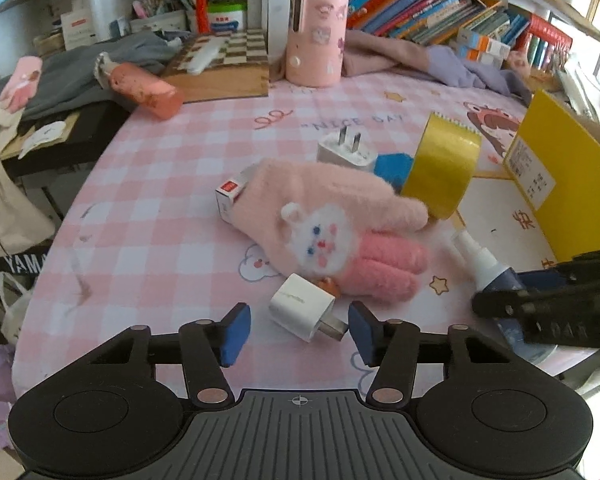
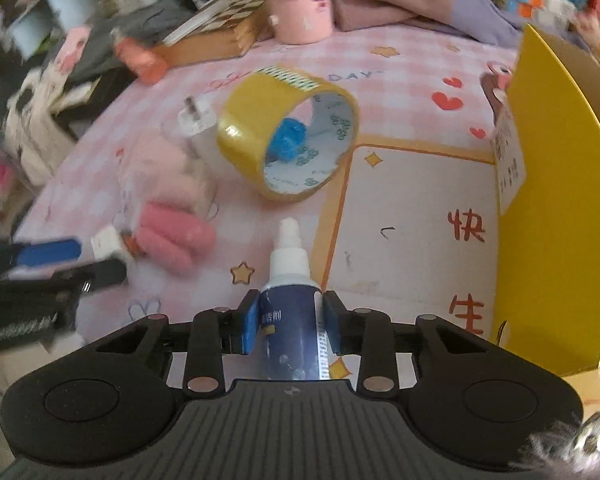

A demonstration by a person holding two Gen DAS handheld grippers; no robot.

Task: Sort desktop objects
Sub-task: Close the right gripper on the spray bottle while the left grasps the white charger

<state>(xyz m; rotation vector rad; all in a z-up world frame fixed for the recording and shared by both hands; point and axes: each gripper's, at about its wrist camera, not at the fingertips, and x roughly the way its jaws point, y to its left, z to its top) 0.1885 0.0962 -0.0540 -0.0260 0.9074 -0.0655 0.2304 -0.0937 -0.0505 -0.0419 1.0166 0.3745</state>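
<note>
— Gripping what, at that point?

— My right gripper (image 2: 289, 320) was closed on a dark blue bottle (image 2: 290, 320) with a white nozzle, its blue pads pressed to both sides of the body, at the lower middle of the right wrist frame. My left gripper (image 1: 299, 330) stood wide open with nothing between its fingers, low in its own frame, and a small white USB charger (image 1: 306, 307) lay on the pink checked tablecloth (image 1: 148, 200) just ahead of the gap.

— Which step was that, by your reckoning?

— I judged the bottle to be the piece being sorted, and the yellow box (image 2: 556, 216) at the right edge looked the likely place for it. The next move called for carrying it right and over that yellow wall without tipping the nozzle into the roll of yellow tape (image 2: 288, 132).

— Did the two views differ?

— Yes. Only the right view looked through the tape's core, where something blue showed. Only the left view showed the pink glove (image 1: 332, 228) sharply, with its white animal face, a small red-and-white carton (image 1: 230, 196) half under it, and a second white plug adapter (image 1: 346, 152) behind.
</note>
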